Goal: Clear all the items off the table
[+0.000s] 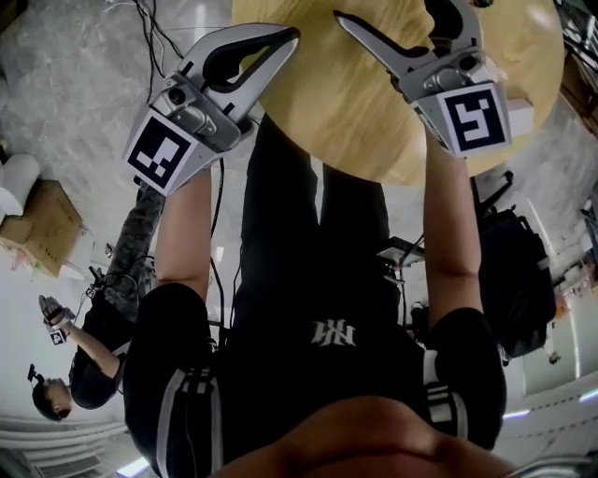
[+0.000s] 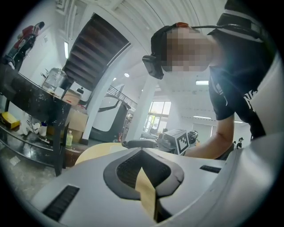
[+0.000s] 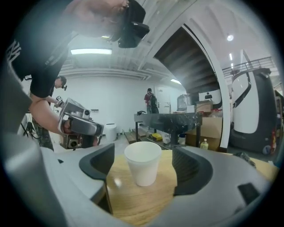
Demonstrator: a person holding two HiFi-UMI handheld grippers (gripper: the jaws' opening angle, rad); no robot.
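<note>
Right tool (image 1: pixel 397 28): gapes wide, grips nothing, faces the white foam cup (image 3: pixel 143 162) dead ahead, upright on the round worktop (image 3: pixel 133 199), centred between the jaws, untouched. Left tool (image 1: pixel 285 37): sits closed, empty, at the worktop's left edge, likely farther off.

My left gripper (image 1: pixel 291 35) has a pale grey shell, and its pads (image 2: pixel 128 170) are dark grey with fine ribs. My right gripper (image 3: pixel 143 167) has the same two colours. Each one carries a cube with black squares on white: the left cube (image 1: pixel 161 149) and the right cube (image 1: pixel 475 117). The cup (image 3: pixel 143 160) is plain white. The table (image 1: pixel 355 112) is light yellow wood with a soft grain. My shirt (image 1: pixel 308 271) is black, with a white emblem and white stripes on the sleeves. The floor (image 1: pixel 65 84) is mottled grey.
</note>
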